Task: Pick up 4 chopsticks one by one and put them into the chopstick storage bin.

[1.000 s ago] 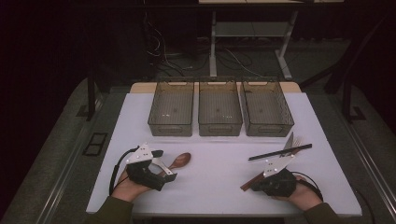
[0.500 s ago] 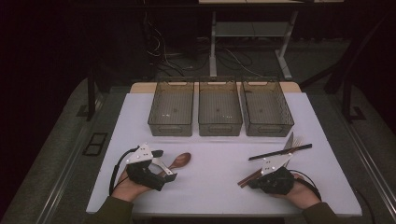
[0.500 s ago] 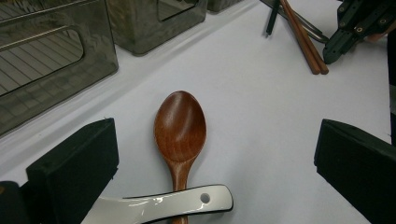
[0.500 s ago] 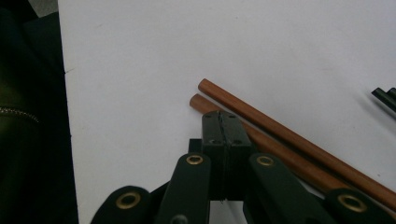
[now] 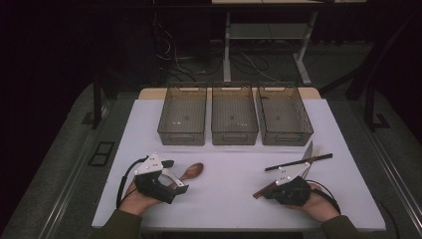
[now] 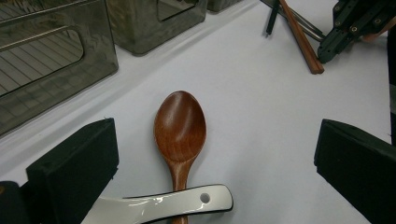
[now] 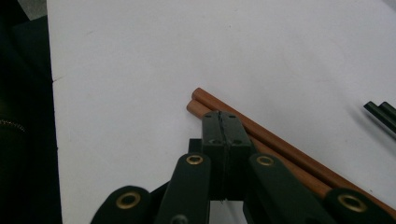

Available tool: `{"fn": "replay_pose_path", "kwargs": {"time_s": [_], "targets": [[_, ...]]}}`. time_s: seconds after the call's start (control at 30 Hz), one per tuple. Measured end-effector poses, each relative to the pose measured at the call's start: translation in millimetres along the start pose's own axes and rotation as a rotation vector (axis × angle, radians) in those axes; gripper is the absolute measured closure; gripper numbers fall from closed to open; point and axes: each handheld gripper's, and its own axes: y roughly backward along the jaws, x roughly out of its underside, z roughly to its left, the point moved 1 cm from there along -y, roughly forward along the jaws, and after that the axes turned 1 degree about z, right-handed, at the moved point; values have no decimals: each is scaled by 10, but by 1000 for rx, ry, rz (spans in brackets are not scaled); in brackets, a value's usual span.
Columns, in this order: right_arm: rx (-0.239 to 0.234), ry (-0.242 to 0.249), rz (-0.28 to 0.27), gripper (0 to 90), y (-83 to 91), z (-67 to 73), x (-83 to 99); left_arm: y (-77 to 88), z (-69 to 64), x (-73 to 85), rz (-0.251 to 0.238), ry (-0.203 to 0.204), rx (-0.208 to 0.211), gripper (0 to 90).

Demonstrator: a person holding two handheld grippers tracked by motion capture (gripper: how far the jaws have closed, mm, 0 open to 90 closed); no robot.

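Observation:
A wooden spoon [image 5: 191, 172] [image 6: 180, 128] lies on the white table between the wide-apart jaws of my left gripper [image 5: 175, 176] [image 6: 215, 144], which is open and touches nothing. A white ceramic spoon handle [image 6: 163, 205] crosses over the wooden handle. My right gripper [image 5: 268, 190] [image 7: 222, 123] is shut, its pads pressed together just above a pair of brown chopsticks [image 5: 278, 180] [image 7: 280, 149] near their end. Nothing shows between its pads. A pair of black chopsticks [image 5: 298, 163] [image 7: 380, 114] lies across the brown pair farther off.
Three empty smoky plastic bins [image 5: 181, 135] [image 5: 234, 135] [image 5: 286, 137] stand in a row at the back of the table. A metal utensil [image 5: 308, 148] lies beyond the chopsticks. Bare white table [image 5: 229, 174] spreads between the two grippers.
My right gripper has slid a little to the left along the brown chopsticks toward their near end. The left gripper and the spoon have stayed put.

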Motion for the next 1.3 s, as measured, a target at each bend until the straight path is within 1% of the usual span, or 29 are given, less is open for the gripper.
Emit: {"fn": "replay_pose_path", "kwargs": {"time_s": [0.27, 0.47, 0.73, 0.87, 0.93, 1.3], "targets": [[10, 9, -2, 892, -25, -15, -27, 0, -1, -1, 1, 1, -1, 0], [12, -1, -8, 892, -42, -25, -54, -1, 0, 0, 4, -2, -1, 0], [24, 11, -10, 892, -93, -53, -112, 3, 2, 0, 4, -3, -1, 0], [23, 11, -11, 892, -117, -60, -137, 2, -2, -1, 1, 2, -2, 0], [30, 17, -12, 892, -124, -71, -147, 2, -2, 0, 0, 4, -2, 0], [36, 18, -19, 892, -167, -104, -202, 3, -1, -1, 0, 0, -3, 0]]}}
